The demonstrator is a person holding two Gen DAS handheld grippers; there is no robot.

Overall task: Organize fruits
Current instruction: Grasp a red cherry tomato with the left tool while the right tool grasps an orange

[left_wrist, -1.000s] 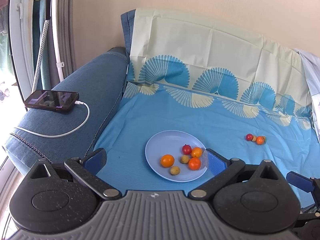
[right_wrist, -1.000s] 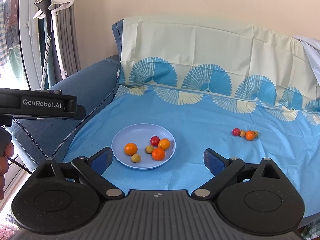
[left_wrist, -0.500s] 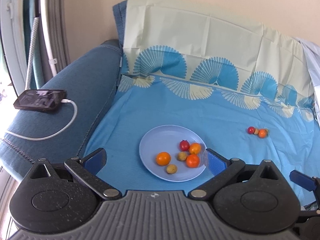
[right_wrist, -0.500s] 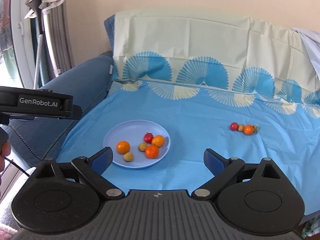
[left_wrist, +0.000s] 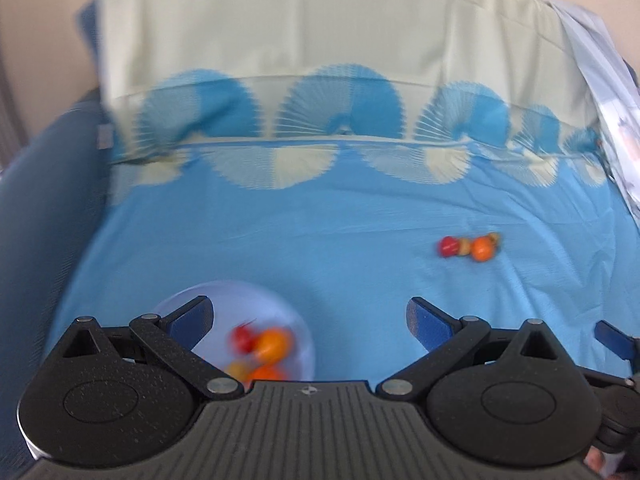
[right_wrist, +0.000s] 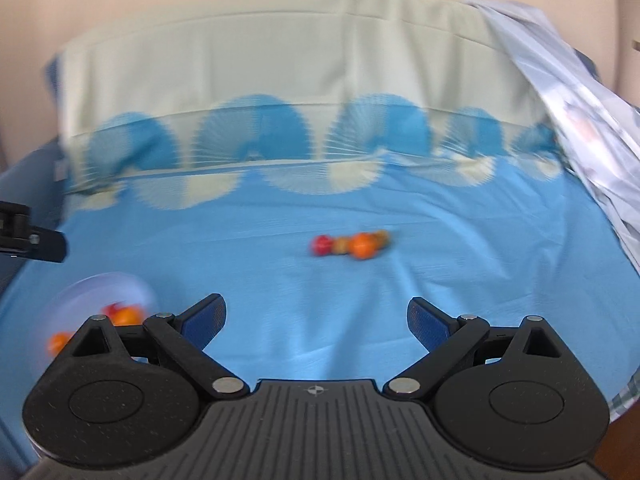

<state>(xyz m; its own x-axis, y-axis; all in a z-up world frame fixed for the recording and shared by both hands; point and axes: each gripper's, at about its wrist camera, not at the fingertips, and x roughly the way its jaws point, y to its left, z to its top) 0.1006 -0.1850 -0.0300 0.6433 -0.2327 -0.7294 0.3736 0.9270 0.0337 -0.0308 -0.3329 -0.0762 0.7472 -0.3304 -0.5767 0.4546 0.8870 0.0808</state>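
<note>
Fruits are split into two lots: a loose cluster (right_wrist: 349,245) of four small pieces lying on the blue sheet (right_wrist: 460,280), and a batch already on the pale plate (left_wrist: 288,316). Change over the last second: both cameras have swung rightward. In the right wrist view the plate (right_wrist: 100,292) has slid from just left of centre down to 8 o'clock, part hidden behind the gripper body, while the loose cluster has moved from 2 o'clock to near dead centre, just above the gap between the jaws. The phone and cable on the sofa arm have dropped out of the left wrist view. Both current frames are motion-blurred (swing likely not finished). Judgement: the right gripper (right_wrist: 316,314) is being lined up on the remaining cluster for the next pick, with the plate as destination. Right gripper: jaws spread wide, nothing between them. Left gripper (left_wrist: 310,318): likewise wide and empty, hanging over the near right rim of the plate. Cluster appearance: one red piece (right_wrist: 321,245) at the left end, a small tan one beside it, a larger orange one (right_wrist: 362,246), another small tan one at the right end; they sit touching or nearly so in a short row, well apart from the plate. Blur prevents identifying the fruit types.
</note>
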